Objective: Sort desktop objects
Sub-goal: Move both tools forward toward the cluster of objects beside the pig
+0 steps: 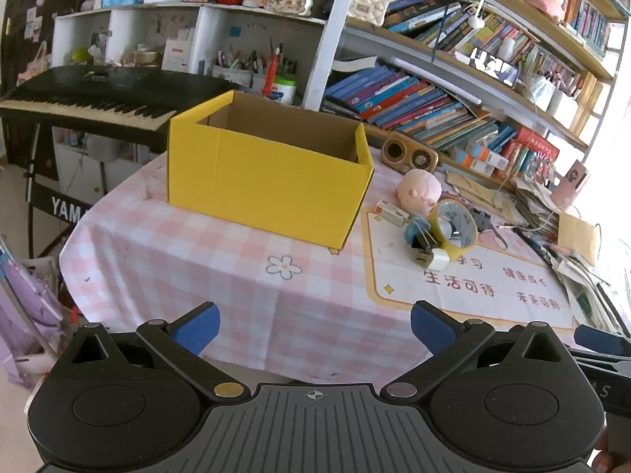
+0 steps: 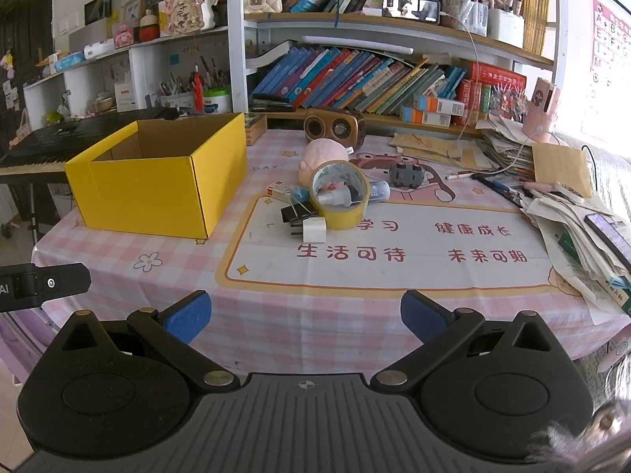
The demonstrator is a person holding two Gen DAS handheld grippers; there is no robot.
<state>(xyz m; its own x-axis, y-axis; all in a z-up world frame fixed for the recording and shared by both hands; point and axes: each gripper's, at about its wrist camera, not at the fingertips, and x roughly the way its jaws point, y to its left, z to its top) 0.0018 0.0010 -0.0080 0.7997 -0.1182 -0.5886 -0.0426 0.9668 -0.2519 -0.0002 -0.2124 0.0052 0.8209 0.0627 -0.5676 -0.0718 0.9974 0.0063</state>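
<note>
Both claws stand wide apart, nothing between the blue pads: left claw [image 1: 314,329], right claw [image 2: 305,317]. Both sit low at the near edge of the counter [image 2: 276,315], aimed forward and down.

Yellow box [image 2: 157,193]: open-topped, appears empty, left of centre in the right wrist view. Likely the sorting bin.

Clutter pile at centre of that view, just right of the box:
- roll of yellow tape [image 2: 340,195], tilted on edge, a small bottle [image 2: 335,198] showing through its core
- black binder clip [image 2: 294,213] and white charger plug [image 2: 314,230], touching the tape at its lower left
- pink plush toy [image 2: 323,153] behind the tape
- small grey toy car [image 2: 406,175] to the right, apart from the pile

Judged step: first approach, nothing picked yet.

How to do it well:
- Start with an outlying piece. The charger plug sits nearest and is clear on its near side.
- The right claw has the straighter line to the pile.
- Come down with pads straddling the plug's flat faces; avoid nudging the tape, which may roll.
- The clip's wire handles could snag neighbours; lift it straight up.
</note>
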